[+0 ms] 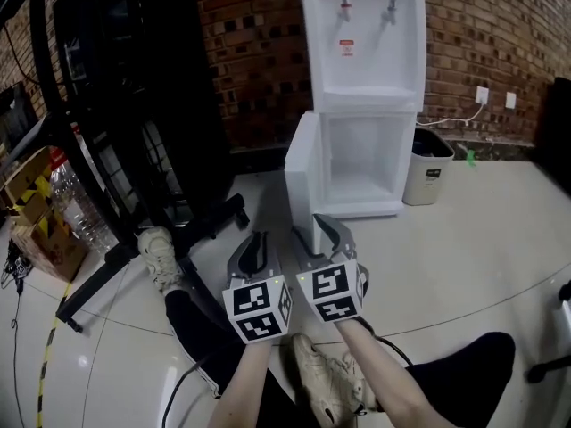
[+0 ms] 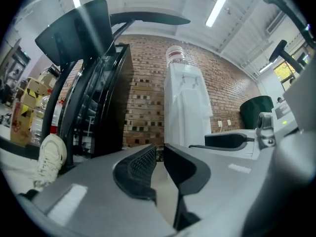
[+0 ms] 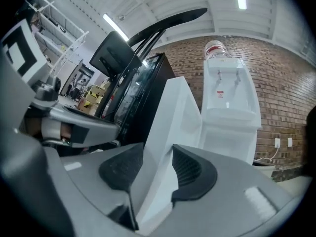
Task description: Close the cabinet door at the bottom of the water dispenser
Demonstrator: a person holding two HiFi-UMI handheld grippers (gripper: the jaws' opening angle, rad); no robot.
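The white water dispenser [image 1: 361,52] stands against the brick wall, and its bottom cabinet [image 1: 361,163] gapes. The white cabinet door [image 1: 302,163] is swung out to the left, edge toward me. My right gripper [image 1: 323,230] is low in front of the door's bottom corner and is open. In the right gripper view the door [image 3: 170,112] fills the gap between the right gripper's [image 3: 157,147] jaws; I cannot tell whether it touches them. My left gripper [image 1: 257,243] sits just left of the right one. The left gripper [image 2: 159,149] shows only a narrow gap, with nothing in it.
A black metal frame [image 1: 134,105] with feet on the floor stands left of the dispenser. A small bin [image 1: 428,168] is at its right. Water bottles [image 1: 76,208] and cardboard boxes [image 1: 36,230] are at far left. The person's shoes [image 1: 161,257] and legs lie below.
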